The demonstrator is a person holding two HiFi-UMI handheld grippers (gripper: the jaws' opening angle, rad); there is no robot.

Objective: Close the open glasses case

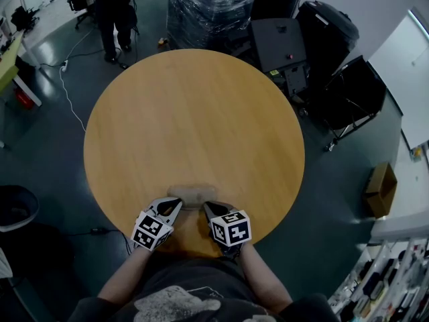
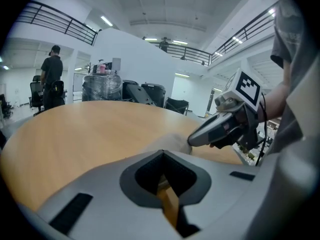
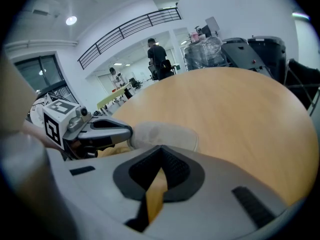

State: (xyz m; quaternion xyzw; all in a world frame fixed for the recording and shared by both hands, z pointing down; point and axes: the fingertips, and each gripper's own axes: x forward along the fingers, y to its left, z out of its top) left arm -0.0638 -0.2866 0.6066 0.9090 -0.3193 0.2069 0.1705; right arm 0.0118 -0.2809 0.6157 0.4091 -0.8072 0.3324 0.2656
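Note:
A beige glasses case [image 1: 191, 193] lies on the round wooden table [image 1: 194, 119] near its front edge. Its lid looks down, and no gap shows in the left gripper view [image 2: 172, 141] or the right gripper view [image 3: 162, 133]. My left gripper [image 1: 175, 206] sits just left of the case with its jaws together and nothing between them. On the other side my right gripper [image 1: 209, 208] is also shut and empty. Both tips rest close to the case's near side. Each gripper sees the other: the right one [image 2: 212, 130], the left one [image 3: 107, 130].
A wrapped pallet [image 1: 211, 9] and dark equipment cases [image 1: 315, 52] stand beyond the table's far edge. A person [image 1: 110, 12] stands at the far left. A cardboard box [image 1: 380, 188] sits on the floor to the right.

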